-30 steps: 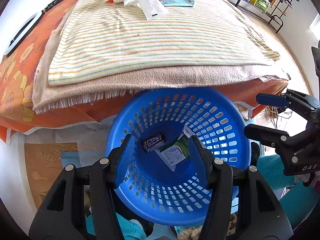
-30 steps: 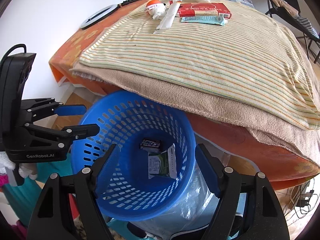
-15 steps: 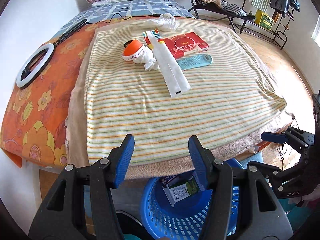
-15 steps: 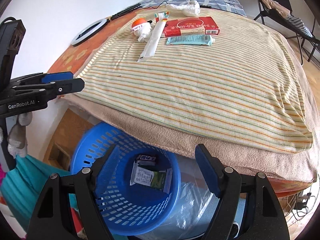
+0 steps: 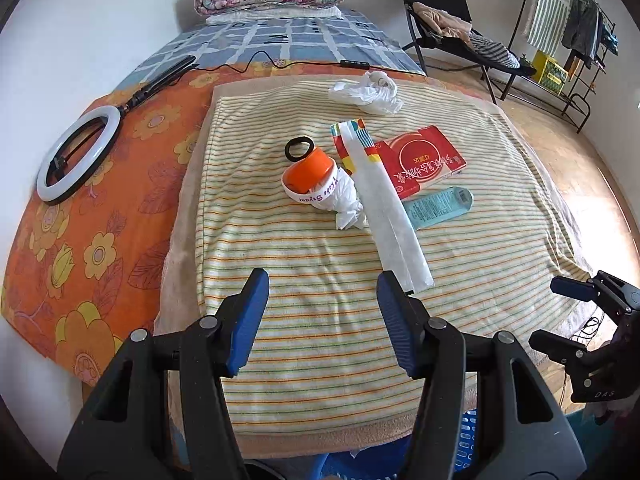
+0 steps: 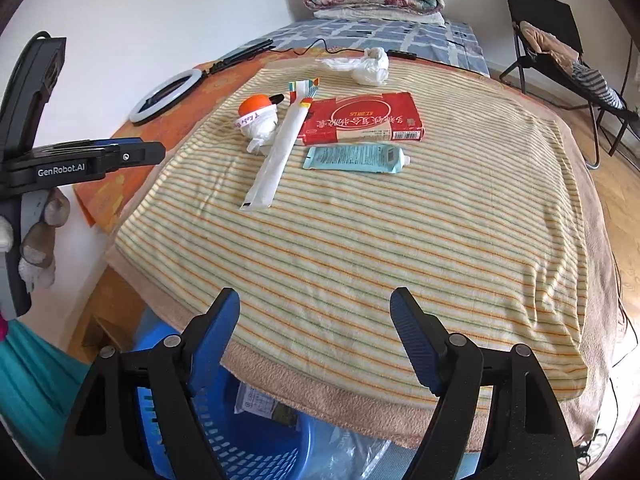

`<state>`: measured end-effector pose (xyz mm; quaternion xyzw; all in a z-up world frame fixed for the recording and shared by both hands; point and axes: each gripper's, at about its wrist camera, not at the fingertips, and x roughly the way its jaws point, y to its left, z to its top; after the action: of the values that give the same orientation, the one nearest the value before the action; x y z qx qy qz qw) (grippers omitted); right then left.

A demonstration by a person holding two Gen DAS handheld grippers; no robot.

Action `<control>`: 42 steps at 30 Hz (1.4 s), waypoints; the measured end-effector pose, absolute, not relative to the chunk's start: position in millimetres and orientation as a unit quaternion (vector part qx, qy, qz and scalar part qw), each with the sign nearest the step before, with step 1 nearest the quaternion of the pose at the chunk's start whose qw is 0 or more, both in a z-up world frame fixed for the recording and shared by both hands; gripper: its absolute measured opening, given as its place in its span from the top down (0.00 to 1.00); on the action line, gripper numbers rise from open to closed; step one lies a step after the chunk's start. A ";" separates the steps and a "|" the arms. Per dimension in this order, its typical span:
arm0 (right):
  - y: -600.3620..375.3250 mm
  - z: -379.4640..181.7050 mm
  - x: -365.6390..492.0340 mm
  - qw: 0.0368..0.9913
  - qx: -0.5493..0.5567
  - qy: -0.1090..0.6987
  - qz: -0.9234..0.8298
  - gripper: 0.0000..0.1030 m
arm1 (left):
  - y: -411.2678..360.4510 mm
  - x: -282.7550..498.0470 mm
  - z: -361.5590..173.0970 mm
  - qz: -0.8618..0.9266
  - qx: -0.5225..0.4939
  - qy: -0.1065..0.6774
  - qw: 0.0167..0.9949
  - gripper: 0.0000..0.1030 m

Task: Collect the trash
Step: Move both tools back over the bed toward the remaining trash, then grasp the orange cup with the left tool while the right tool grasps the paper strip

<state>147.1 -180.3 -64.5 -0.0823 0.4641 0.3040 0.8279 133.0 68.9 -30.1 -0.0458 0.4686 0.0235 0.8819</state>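
Left wrist view: the left gripper (image 5: 320, 320) is hovering half open, holding nothing, over a striped blanket (image 5: 320, 280). Trash is lying far ahead: red box (image 5: 420, 162), teal tube (image 5: 436, 207), white wrapper (image 5: 390, 208). The right gripper (image 6: 316, 340) is gaping empty above the near blue basket (image 6: 256, 440).

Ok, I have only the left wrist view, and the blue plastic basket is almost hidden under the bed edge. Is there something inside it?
Observer: Yes. In the right wrist view the blue plastic basket holds a white and green printed packet.
Operator: And beside it, on the floor?
Observer: A crumpled clear plastic bag lies at its right in that view. I cannot tell if they touch.
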 end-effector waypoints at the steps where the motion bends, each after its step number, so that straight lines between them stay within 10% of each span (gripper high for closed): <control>1: -180.9 -62.2 153.2 0.829 -0.078 0.463 0.305 0.25 | 71.8 138.5 -30.2 0.025 -0.046 0.467 0.883 0.44; 21: -118.4 -70.3 233.7 0.793 -0.022 0.485 0.367 0.25 | 106.5 258.3 -63.1 -0.008 -0.128 0.492 0.861 0.73; 42: -76.9 -114.8 275.9 0.755 0.031 0.535 0.378 0.63 | 110.9 269.1 -87.7 -0.046 -0.154 0.511 0.844 0.86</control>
<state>275.9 -76.9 -114.8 0.0310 0.5346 0.3782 0.7551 269.1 110.9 -87.7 -0.1545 0.5110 -0.0457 0.8444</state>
